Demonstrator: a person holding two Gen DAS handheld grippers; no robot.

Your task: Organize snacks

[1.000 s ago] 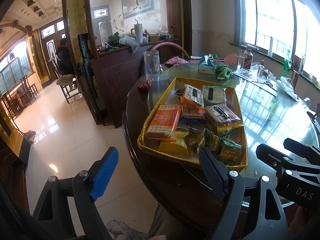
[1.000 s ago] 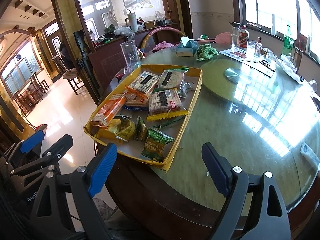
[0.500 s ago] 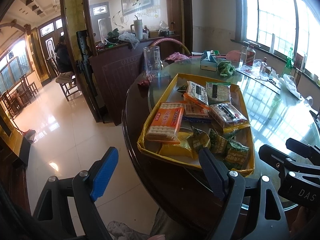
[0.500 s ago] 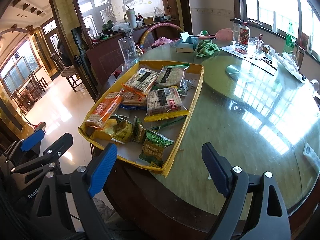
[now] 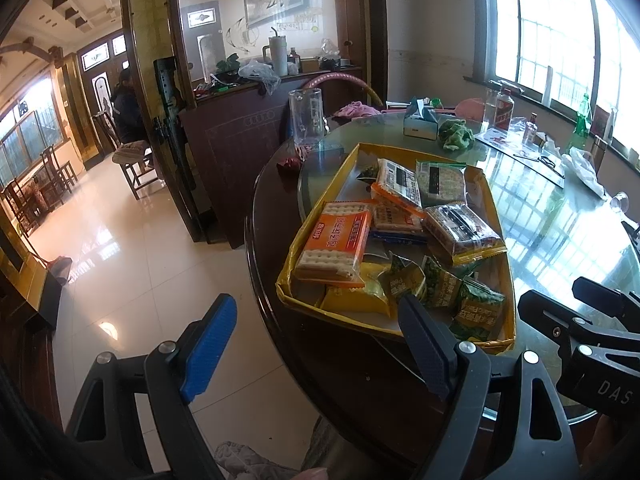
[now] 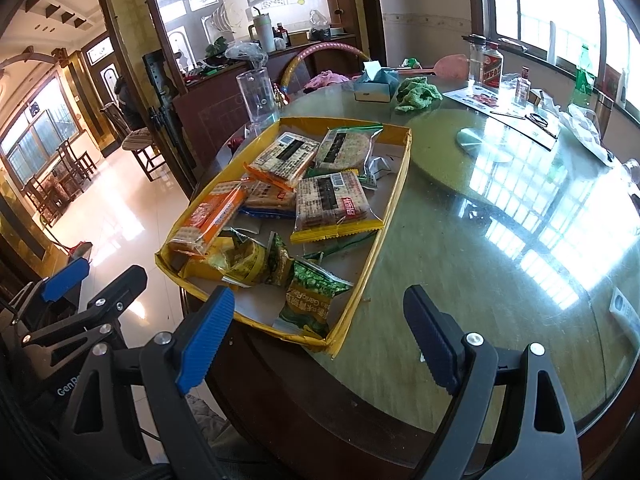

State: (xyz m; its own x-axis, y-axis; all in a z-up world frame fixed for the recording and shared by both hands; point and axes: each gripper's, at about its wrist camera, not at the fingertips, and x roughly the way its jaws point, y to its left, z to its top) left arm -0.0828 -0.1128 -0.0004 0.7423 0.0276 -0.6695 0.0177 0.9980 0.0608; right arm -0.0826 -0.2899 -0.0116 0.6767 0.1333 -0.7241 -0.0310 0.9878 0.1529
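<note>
Both tongs hang spread wide and empty: my left tongs (image 5: 320, 340) sit off the near rim of the desk (image 5: 280, 344), half over the tiled floor (image 5: 140, 240), and my right tongs (image 6: 316, 332) sit just short of the near corner of the yellow tray (image 6: 394, 196). I judge this as the approach step, with nothing picked up yet. The snacks all lie heaped in that tray on the round glass-topped desk: an orange cracker pack (image 5: 338, 242) on the near left, green pea packets (image 6: 310, 300) at the near end, a yellow-edged biscuit pack (image 6: 334, 204) in the middle, and more clear-wrapped biscuits towards the far end. My next move, as I see it, is to pick one pack that lies on top, such as the orange crackers or the nearest pea packet, and come down over the tray wall rather than through it. The wall is low and looks like thin card, bent at the near corner, so a nudge could shift the whole tray. The tray reaches close to the desk's near edge, which leaves little margin there. To the right of the tray the glass (image 6: 500, 240) is bare, good room for sorting; bottles, a tissue box (image 6: 374, 84) and a clear jug (image 6: 256, 94) stand well beyond.
</note>
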